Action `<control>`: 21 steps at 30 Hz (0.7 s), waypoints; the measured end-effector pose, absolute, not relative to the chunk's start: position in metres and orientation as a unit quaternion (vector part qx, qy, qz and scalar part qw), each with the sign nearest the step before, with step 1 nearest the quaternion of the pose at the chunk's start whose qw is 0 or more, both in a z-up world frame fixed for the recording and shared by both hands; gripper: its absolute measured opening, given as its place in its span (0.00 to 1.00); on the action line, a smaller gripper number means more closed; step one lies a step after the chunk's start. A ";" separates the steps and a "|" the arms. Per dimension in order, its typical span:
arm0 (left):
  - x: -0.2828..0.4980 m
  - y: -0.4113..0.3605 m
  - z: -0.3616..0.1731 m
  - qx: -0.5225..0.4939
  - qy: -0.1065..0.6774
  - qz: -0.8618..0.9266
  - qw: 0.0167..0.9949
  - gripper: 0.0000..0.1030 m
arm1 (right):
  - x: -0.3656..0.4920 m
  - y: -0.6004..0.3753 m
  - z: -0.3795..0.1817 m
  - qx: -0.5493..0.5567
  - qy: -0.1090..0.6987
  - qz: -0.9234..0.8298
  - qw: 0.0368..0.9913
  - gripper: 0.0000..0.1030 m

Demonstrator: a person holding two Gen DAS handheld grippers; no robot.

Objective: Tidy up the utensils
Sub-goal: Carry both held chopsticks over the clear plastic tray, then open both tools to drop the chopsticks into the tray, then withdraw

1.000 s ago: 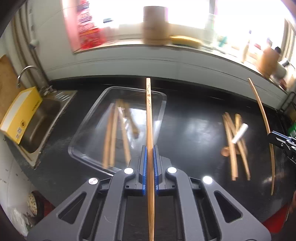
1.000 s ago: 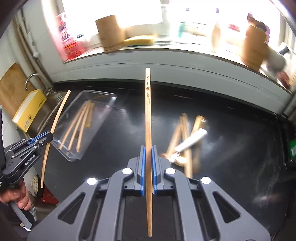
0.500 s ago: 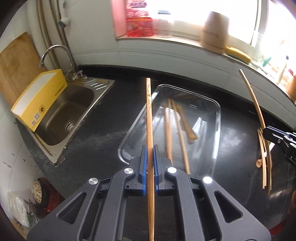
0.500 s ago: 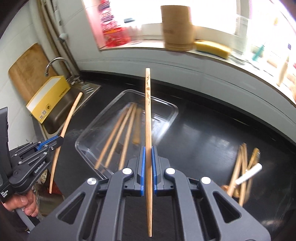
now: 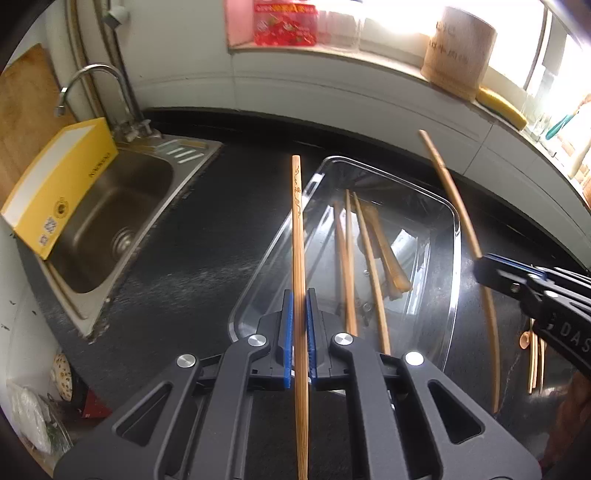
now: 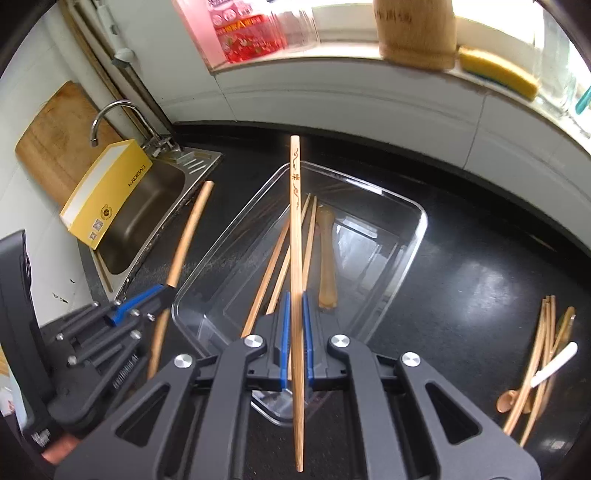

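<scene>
My left gripper (image 5: 299, 295) is shut on a wooden chopstick (image 5: 297, 229) that points forward, just left of a clear plastic tray (image 5: 456, 229). Several chopsticks (image 5: 347, 258) and a flat wooden utensil lie in that tray. My right gripper (image 6: 295, 295) is shut on a second engraved chopstick (image 6: 295, 206), above the tray's rim (image 6: 421, 221). The right wrist view has the left gripper (image 6: 162, 290) at its left with its chopstick (image 6: 188, 229). In the left wrist view, the right gripper (image 5: 491, 269) sits at the right. A pile of loose utensils (image 6: 543, 350) lies on the black counter.
A steel sink (image 5: 110, 221) with a faucet (image 5: 92, 74) lies left of the tray, and a yellow box (image 5: 55, 184) leans in it. A cutting board (image 6: 55, 147) stands behind. On the windowsill are a wooden canister (image 5: 458, 51), a red packet (image 5: 284, 22) and a yellow sponge (image 6: 498, 70).
Both grippers have swept left, away from the loose pile and over to the tray, each still holding its chopstick. The sink has come into fuller view.
</scene>
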State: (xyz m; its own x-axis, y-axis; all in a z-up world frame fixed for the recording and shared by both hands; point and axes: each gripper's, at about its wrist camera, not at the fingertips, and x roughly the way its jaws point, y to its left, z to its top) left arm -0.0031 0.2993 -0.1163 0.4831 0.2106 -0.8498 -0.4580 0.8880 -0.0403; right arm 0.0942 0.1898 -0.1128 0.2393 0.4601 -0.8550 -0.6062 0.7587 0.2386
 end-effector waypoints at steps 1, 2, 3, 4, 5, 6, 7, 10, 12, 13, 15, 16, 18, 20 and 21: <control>0.002 0.299 -0.119 -0.134 0.471 0.193 0.850 0.06 | 0.100 0.193 -0.117 -0.066 0.522 0.340 0.780 0.07; 0.007 0.299 -0.124 -0.139 0.476 0.189 0.848 0.06 | 0.104 0.195 -0.120 -0.063 0.528 0.340 0.776 0.07; 0.012 0.300 -0.127 -0.141 0.479 0.185 0.846 0.06 | 0.110 0.199 -0.125 -0.057 0.536 0.340 0.771 0.07; 0.017 0.299 -0.130 -0.143 0.482 0.182 0.845 0.06 | 0.115 0.202 -0.128 -0.054 0.541 0.341 0.767 0.07; 0.022 0.299 -0.133 -0.144 0.484 0.179 0.844 0.06 | 0.119 0.205 -0.130 -0.053 0.544 0.342 0.764 0.07; 0.027 0.299 -0.136 -0.145 0.486 0.177 0.843 0.06 | 0.123 0.208 -0.133 -0.054 0.548 0.344 0.761 0.07; 0.031 0.299 -0.138 -0.146 0.489 0.175 0.842 0.06 | 0.127 0.211 -0.136 -0.054 0.552 0.345 0.757 0.07; 0.043 0.301 -0.147 -0.154 0.496 0.169 0.838 0.06 | 0.138 0.218 -0.143 -0.060 0.559 0.348 0.750 0.07; 0.049 0.302 -0.151 -0.156 0.499 0.167 0.836 0.06 | 0.143 0.222 -0.148 -0.062 0.564 0.350 0.745 0.07; 0.051 0.302 -0.152 -0.158 0.500 0.167 0.835 0.06 | 0.146 0.223 -0.151 -0.062 0.567 0.350 0.743 0.07; 0.056 0.303 -0.157 -0.160 0.504 0.165 0.832 0.06 | 0.150 0.223 -0.156 -0.062 0.572 0.350 0.739 0.07; 0.058 0.302 -0.159 -0.161 0.506 0.165 0.831 0.06 | 0.152 0.223 -0.159 -0.061 0.576 0.349 0.737 0.07; 0.060 0.302 -0.162 -0.162 0.509 0.164 0.829 0.06 | 0.156 0.224 -0.164 -0.058 0.581 0.349 0.733 0.07; 0.062 0.302 -0.165 -0.164 0.513 0.164 0.827 0.06 | 0.160 0.226 -0.169 -0.058 0.584 0.350 0.730 0.07; 0.062 0.303 -0.166 -0.164 0.514 0.165 0.826 0.06 | 0.162 0.227 -0.171 -0.058 0.587 0.351 0.727 0.07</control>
State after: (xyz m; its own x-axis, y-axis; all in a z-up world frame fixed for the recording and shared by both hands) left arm 0.0622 0.3026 -0.1663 0.4178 0.1027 -0.9027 -0.4408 0.8917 -0.1025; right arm 0.1624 0.2271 -0.1707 0.0647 0.4426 -0.8944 -0.5781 0.7472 0.3279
